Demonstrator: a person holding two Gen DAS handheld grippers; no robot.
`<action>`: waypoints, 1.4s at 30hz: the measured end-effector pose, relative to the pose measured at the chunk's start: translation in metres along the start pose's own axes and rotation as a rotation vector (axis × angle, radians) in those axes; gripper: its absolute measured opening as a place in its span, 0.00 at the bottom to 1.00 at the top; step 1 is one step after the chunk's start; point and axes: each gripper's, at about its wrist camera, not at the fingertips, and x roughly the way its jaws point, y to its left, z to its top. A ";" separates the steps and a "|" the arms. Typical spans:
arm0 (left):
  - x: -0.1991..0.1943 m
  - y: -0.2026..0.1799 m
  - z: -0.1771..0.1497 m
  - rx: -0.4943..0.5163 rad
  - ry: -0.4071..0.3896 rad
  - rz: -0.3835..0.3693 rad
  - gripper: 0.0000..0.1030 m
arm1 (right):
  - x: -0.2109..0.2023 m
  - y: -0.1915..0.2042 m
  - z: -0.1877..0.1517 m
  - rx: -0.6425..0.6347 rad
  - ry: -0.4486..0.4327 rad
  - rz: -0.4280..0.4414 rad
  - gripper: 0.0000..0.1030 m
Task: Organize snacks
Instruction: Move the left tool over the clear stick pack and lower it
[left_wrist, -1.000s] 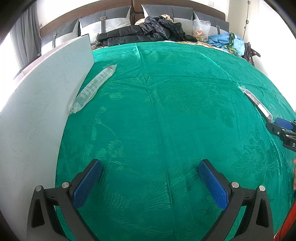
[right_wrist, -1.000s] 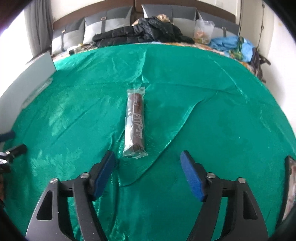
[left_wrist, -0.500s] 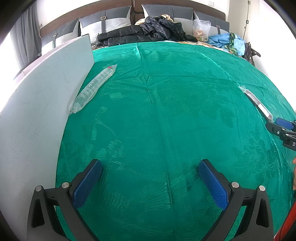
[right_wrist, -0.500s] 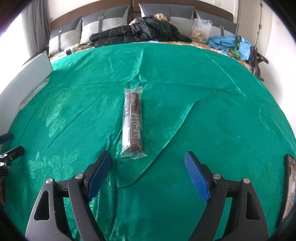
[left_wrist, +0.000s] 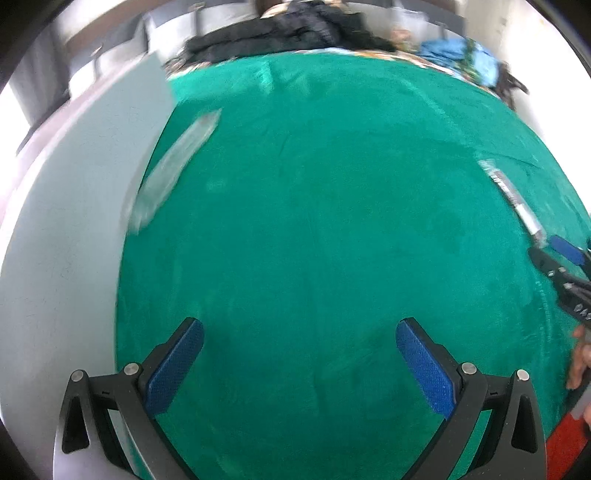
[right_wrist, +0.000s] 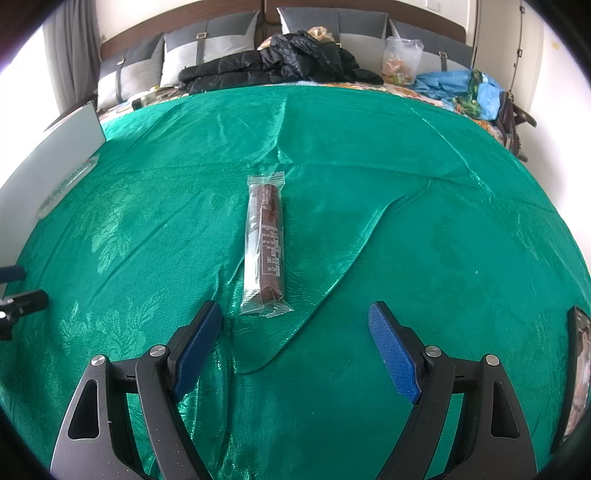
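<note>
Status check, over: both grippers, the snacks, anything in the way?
Left gripper open, empty. Right gripper open, empty. Brown snack bar in clear wrapper flat on green cloth, just ahead of right gripper. Nothing blocking it.

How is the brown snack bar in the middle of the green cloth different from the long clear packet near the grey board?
The brown snack bar has dark contents under a clear wrapper; the clear packet looks pale and see-through all along. The snack bar lies alone mid-cloth, just ahead of the open right claw; the clear packet lies far left, along the grey board. The clear packet looks longer and slimmer. Both lie flat on the green cloth, untouched.
</note>
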 end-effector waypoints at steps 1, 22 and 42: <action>-0.005 0.000 0.011 0.030 -0.015 0.008 1.00 | 0.000 0.000 0.000 0.000 0.000 0.000 0.82; 0.070 0.077 0.142 0.152 0.057 0.350 1.00 | 0.000 0.000 0.000 0.001 0.001 0.000 0.82; 0.052 0.076 0.123 -0.087 0.149 -0.315 0.94 | 0.000 0.001 0.000 0.002 0.001 0.000 0.83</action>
